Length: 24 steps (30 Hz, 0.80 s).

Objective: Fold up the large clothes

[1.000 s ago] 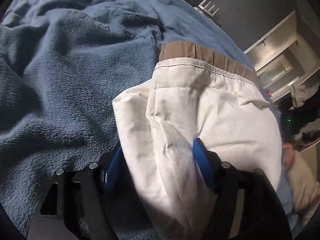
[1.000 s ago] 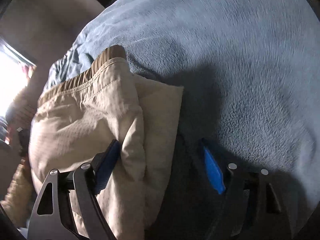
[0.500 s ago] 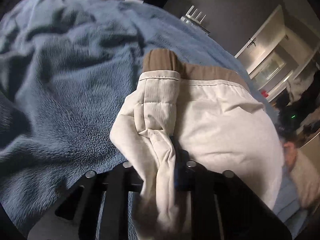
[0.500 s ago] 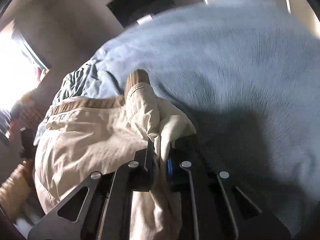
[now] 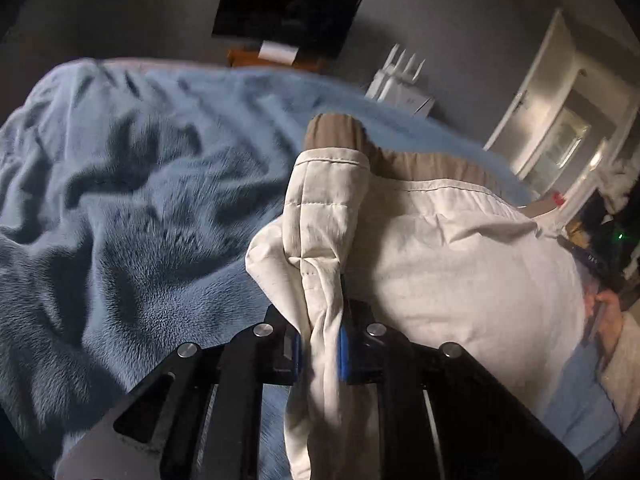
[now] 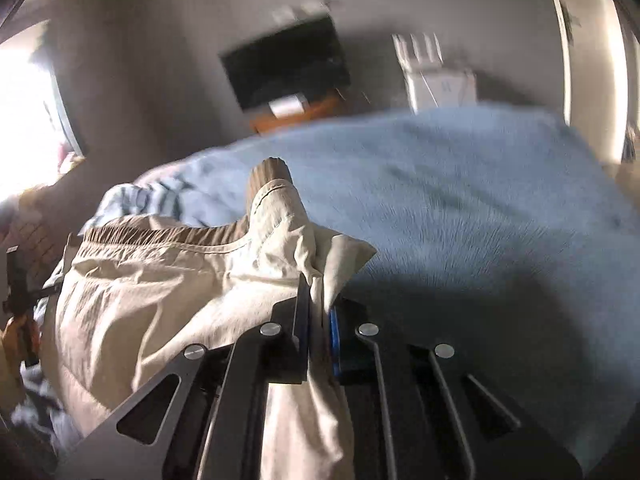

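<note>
- Both grippers are clamped on the same cream cotton trousers with a tan elastic waistband (image 5: 440, 248), one at each side of the garment.
- Left gripper (image 5: 320, 344): its black jaws stand nearly together, and a bunched fold of the cream cloth runs down between the blue pads (image 5: 343, 354), which press on it from both sides.
- Right gripper (image 6: 319, 340): its jaws are drawn in tight, with only a thin pinch of cloth between the blue pad and the dark finger; the cloth hangs down past them over the black frame.
- Those trousers lie spread across a fluffy blue fleece blanket (image 5: 132, 208) that covers the bed, with the gripped edges raised off it into peaks.
- Their tan waistband (image 6: 160, 234) sits at the far end from both cameras, and one end of it sticks up at each gripped side.
- In the left wrist view the blanket is heavily rumpled to the left of the garment; in the right wrist view it looks smoother and blurred, with a dark shadow just beside the gripper.
- Beyond the bed, a dark flat screen (image 6: 286, 62) hangs on a grey wall (image 5: 460, 20) above a small orange-brown shelf (image 6: 296, 114).
- A white box with upright prongs (image 5: 400, 88) stands near the far edge of the bed.
- Bright light floods in from a window (image 6: 24, 120) at the left of the right wrist view.
</note>
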Motion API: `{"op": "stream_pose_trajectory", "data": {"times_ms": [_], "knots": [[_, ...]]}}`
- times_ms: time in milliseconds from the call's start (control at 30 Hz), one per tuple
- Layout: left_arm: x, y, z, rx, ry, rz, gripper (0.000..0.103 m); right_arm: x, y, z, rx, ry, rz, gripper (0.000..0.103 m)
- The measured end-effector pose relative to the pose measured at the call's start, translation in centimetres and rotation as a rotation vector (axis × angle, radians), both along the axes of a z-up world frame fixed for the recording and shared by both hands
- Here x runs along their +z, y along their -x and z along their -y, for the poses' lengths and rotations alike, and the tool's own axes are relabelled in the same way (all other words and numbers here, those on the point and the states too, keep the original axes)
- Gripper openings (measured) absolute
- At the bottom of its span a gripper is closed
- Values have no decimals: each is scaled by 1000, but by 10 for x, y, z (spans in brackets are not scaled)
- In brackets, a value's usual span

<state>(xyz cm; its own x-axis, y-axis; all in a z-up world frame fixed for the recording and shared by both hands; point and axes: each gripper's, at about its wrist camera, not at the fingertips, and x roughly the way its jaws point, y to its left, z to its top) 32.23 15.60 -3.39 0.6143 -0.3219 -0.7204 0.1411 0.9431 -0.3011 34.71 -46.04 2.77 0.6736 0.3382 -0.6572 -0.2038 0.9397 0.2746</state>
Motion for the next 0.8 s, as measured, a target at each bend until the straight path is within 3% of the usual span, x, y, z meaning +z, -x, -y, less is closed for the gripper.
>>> {"op": "stream_pose_trajectory", "data": {"times_ms": [67,133,167,200,233,333,400,467,533,633,733,800], "knots": [[-13,-4,0,3,-29,-27,19,-25,-22,-1,-48,19,-95,9],[-22,-9,-6,24,2,-59,31,-44,-31,6,-87,-24,-160,17],[-23,-7,-10,47,8,-72,46,-51,-34,10,-121,-26,-199,20],[-23,-5,-17,99,-12,-86,65,-54,-35,14,-146,-35,-222,31],[-22,-2,-21,121,-16,-86,68,-57,-33,20,-179,-48,-251,45],[-11,18,-36,175,12,-71,67,-49,-18,30,-234,-49,-258,57],[0,36,-36,200,-15,-48,67,-34,2,29,-258,17,-228,64],[16,57,-25,200,-49,-19,67,-21,31,21,-254,52,-198,66],[32,84,-4,213,-105,38,75,-12,55,11,-249,91,-174,69],[43,108,31,156,-92,89,86,2,90,-18,-185,96,-111,73],[36,113,77,78,-104,48,87,0,112,-72,-39,115,-91,74],[19,115,101,53,-158,-3,87,-11,127,-91,6,154,-85,74]]}}
